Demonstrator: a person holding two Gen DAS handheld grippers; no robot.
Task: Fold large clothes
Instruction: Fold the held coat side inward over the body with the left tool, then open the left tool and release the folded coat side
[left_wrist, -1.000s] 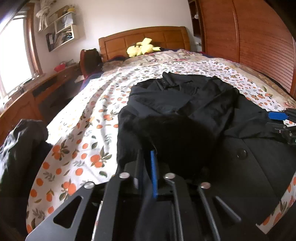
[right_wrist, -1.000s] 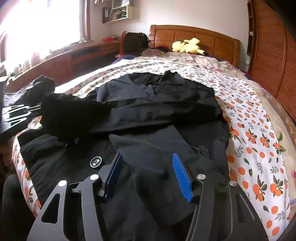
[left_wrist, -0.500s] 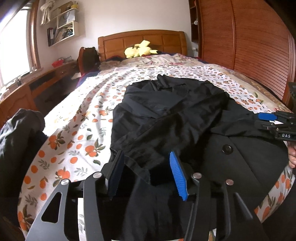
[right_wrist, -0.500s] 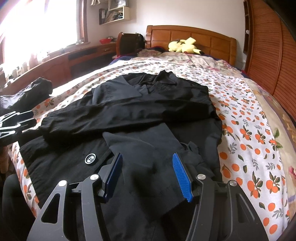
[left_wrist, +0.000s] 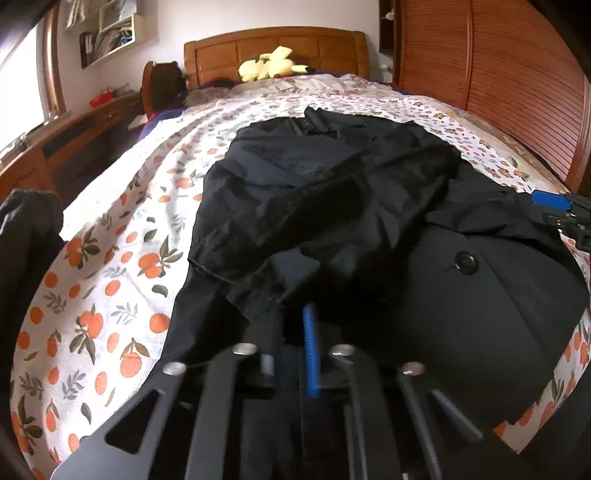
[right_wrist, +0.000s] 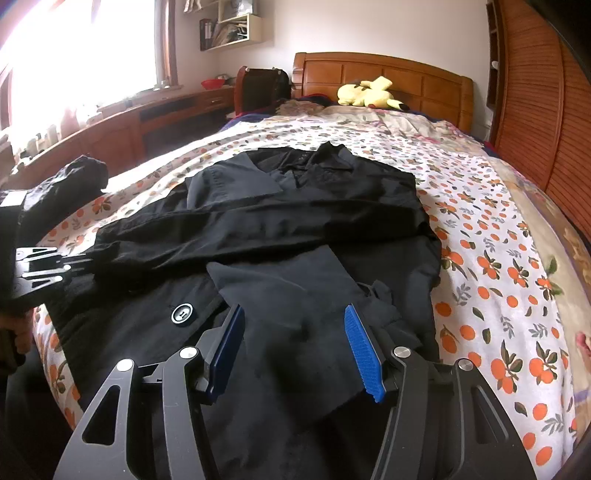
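A large black coat (left_wrist: 369, 206) lies spread on the bed, collar toward the headboard, with one sleeve (right_wrist: 258, 229) folded across its chest. My left gripper (left_wrist: 308, 332) is shut on black fabric of the coat's left side near the hem. It also shows in the right wrist view (right_wrist: 70, 264) at the sleeve's cuff. My right gripper (right_wrist: 293, 339) is open, its blue pads (right_wrist: 364, 354) low over the coat's lower right panel. It also shows in the left wrist view (left_wrist: 554, 203) at the far right.
The bed (right_wrist: 498, 295) has an orange-print sheet, a wooden headboard (right_wrist: 388, 81) and a yellow plush toy (right_wrist: 367, 96). A dark garment pile (left_wrist: 26, 229) lies to the left. A wooden desk (right_wrist: 147, 122) runs along the window, and a slatted wardrobe (left_wrist: 498, 74) stands on the right.
My left gripper was shut, opened half a second ago, and has shut again on the coat's left side near the cuff. The right gripper has stayed open over the lower panel.
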